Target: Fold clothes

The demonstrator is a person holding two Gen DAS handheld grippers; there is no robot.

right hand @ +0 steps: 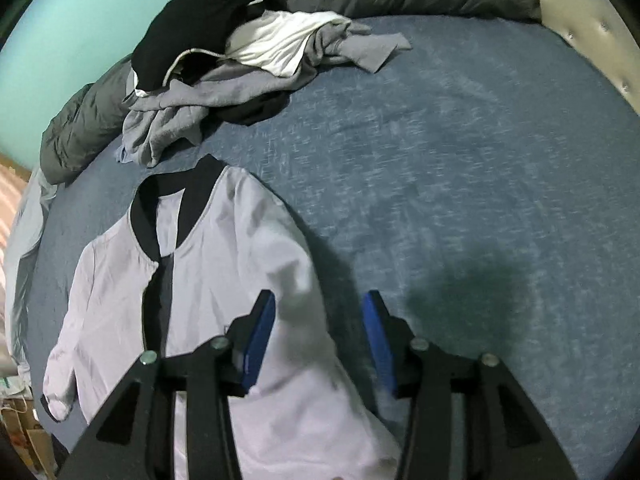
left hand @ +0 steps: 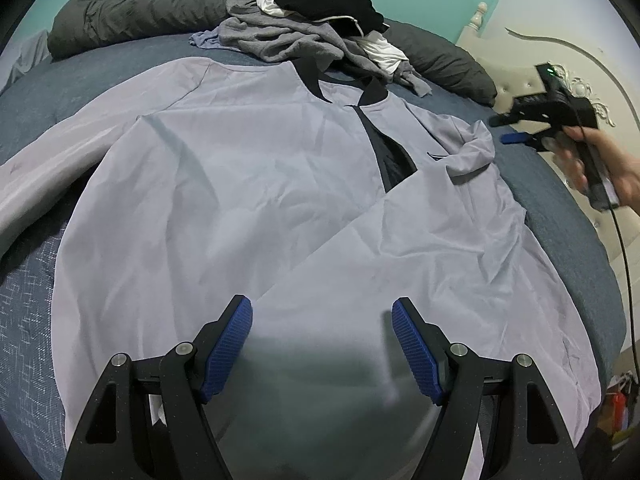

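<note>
A pale lilac jacket (left hand: 240,200) with a black collar and a partly open front lies spread face up on the blue bed sheet (left hand: 560,208). Its left sleeve (left hand: 40,184) stretches out to the left, and its right sleeve (left hand: 472,152) is bunched up by the shoulder. My left gripper (left hand: 322,320) hovers open over the lower front panel with nothing between its pads. A hand holds my right gripper (left hand: 502,130) in the air just right of the bunched sleeve. In the right wrist view the right gripper (right hand: 320,320) stands open above the jacket's (right hand: 224,264) right edge, empty.
A pile of grey, white and black clothes (left hand: 312,28) sits behind the collar, seen too as the pile (right hand: 224,60). A dark grey duvet (left hand: 120,12) lines the far side. A cream padded headboard (left hand: 560,60) is at the right. Bare sheet (right hand: 440,160) lies right of the jacket.
</note>
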